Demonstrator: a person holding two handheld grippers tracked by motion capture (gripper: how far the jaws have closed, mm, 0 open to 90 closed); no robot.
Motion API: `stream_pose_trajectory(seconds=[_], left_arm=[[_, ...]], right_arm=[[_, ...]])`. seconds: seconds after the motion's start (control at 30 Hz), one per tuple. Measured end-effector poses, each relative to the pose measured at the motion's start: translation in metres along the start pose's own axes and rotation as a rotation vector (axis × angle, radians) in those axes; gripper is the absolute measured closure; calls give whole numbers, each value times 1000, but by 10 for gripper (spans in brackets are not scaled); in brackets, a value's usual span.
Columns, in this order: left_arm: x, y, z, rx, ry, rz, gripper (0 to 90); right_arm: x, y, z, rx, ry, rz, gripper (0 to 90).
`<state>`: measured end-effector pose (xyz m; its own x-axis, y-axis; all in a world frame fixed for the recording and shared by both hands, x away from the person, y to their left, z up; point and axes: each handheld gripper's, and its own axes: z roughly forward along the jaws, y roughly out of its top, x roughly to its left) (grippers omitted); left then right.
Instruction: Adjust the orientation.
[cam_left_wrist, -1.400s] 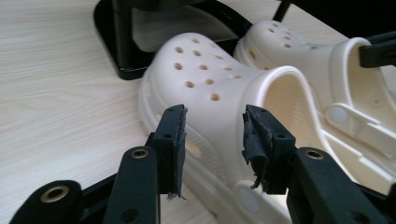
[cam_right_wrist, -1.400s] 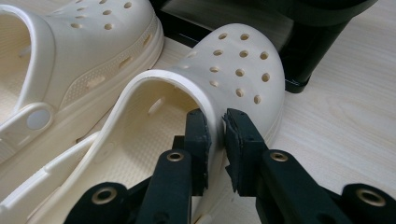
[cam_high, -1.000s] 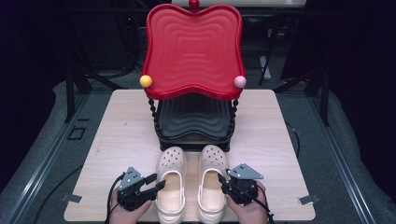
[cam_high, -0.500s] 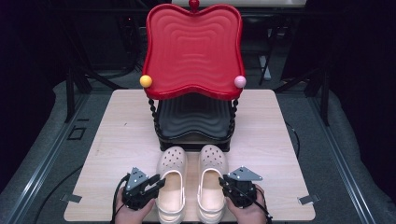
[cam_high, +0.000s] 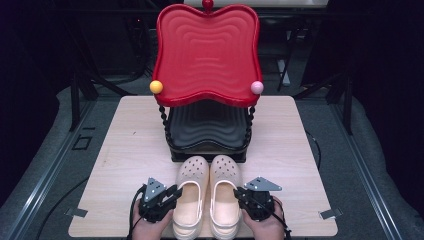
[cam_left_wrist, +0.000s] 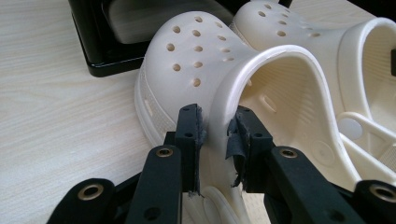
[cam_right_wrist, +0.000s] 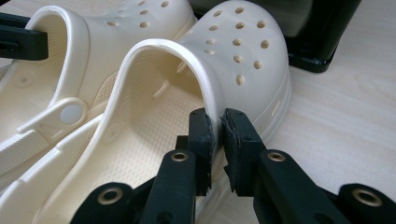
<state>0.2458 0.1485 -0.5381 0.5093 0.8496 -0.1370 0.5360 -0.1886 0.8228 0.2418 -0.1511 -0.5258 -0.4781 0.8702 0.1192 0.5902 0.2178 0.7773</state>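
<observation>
- Near edge of the desk (cam_high: 125, 150): the left gripper (cam_left_wrist: 217, 135) had just been closing and clamped the left clog (cam_left_wrist: 196, 65) side wall.
- The right gripper (cam_right_wrist: 217, 135) likewise pinched the right clog (cam_right_wrist: 243, 51).
- Both looked ready to lift toward the far red 2-tier rack (cam_high: 207, 55).

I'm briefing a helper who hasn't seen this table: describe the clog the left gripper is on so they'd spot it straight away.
Start at the red two-tier rack at the back of the wooden table. Directly in front of it sit two cream clogs, toes to the rack. Yours is the left clog, its outer wall pinched by the left gripper.
</observation>
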Motion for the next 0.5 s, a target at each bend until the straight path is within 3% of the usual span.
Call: stream_pose_trajectory(seconds=[0.17, 0.2, 0.23, 0.3, 0.33, 0.5], left_arm=[[-3, 0, -1, 0, -10, -15, 725], [-3, 0, -2, -1, -16, -27, 721], [-4, -1, -3, -9, -30, -40, 715], [-4, -1, -5, -9, -36, -51, 715], [-4, -1, -4, -12, -36, -53, 716], [-1, 0, -1, -28, -39, -56, 713]], right_arm=[[3, -1, 0, -6, 6, -4, 816], [3, 1, -3, 31, 18, 3, 817], [1, -1, -1, 5, 52, 39, 817], [0, -1, -2, 24, 73, 55, 817], [1, -2, 1, -3, 78, 61, 818], [4, -1, 3, -8, 65, 34, 813]])
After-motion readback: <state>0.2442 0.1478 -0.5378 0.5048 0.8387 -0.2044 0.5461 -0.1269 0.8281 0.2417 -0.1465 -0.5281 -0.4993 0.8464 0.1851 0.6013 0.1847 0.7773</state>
